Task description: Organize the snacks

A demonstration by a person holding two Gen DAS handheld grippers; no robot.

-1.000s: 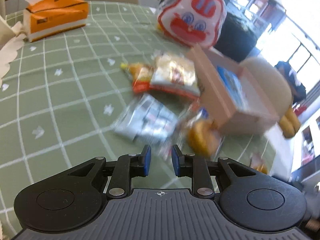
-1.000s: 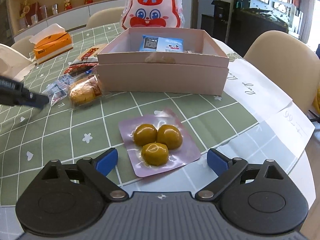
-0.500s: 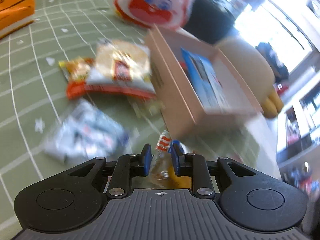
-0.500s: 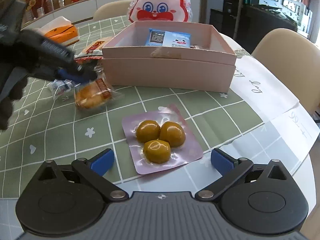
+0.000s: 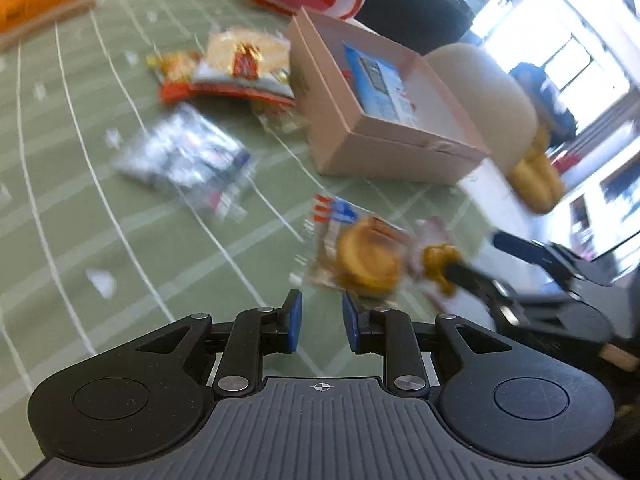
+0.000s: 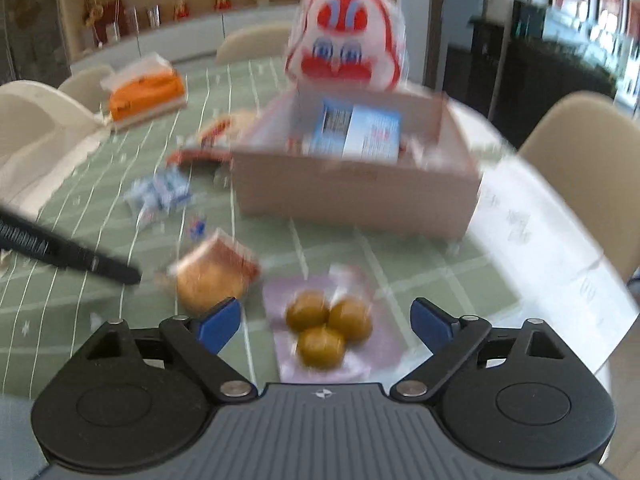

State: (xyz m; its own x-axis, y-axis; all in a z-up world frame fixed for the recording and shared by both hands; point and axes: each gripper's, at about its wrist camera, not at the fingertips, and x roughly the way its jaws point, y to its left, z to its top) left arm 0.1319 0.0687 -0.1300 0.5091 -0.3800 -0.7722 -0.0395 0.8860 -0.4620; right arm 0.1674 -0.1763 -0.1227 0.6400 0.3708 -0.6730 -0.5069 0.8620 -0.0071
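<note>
Green tablecloth, box, blue packet inside

On the tabletop the open box sits at twelve o'clock in the right wrist view, a packet inside it. The three-ball pack lies before it, the wrapped bun at its nine o'clock.
</note>
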